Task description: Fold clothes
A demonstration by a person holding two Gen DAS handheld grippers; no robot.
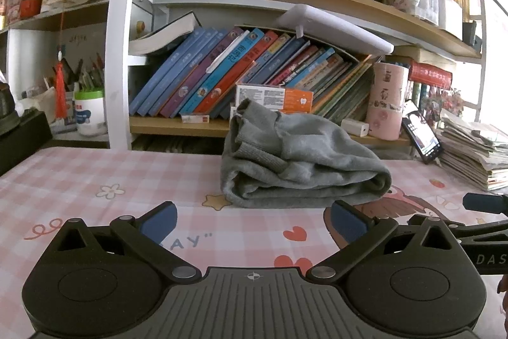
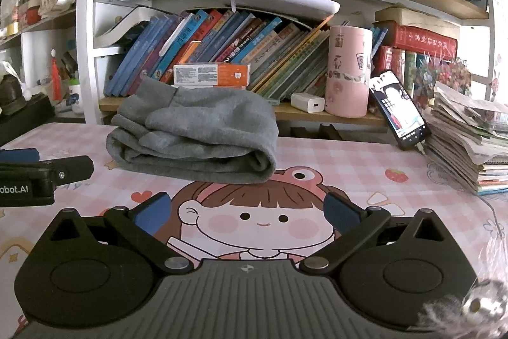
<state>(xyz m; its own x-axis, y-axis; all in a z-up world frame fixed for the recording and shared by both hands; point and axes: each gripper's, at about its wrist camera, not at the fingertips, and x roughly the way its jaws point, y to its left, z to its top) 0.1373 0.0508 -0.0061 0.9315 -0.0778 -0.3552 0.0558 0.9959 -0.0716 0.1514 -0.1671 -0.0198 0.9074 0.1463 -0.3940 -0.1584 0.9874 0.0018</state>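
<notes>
A: Folded grey sweatshirt (image 1: pixel 301 161) lying on the pink checked worktop (image 1: pixel 95 173), near the bookshelf (image 1: pixel 222 123).

B: Left hand-held gripper (image 1: pixel 252 220) spread wide, empty. Right hand-held gripper (image 2: pixel 247 212) likewise, short of the garment.

Grey garment (image 1: pixel 301 161), folded into a thick bundle on the table.

It is soft fleece cloth in several layers, with the rounded fold on the right and the ribbed cuffs on the left. It lies flat near the back of the pink checked cover (image 1: pixel 95 173), in front of the bookshelf (image 1: pixel 177 124).
</notes>
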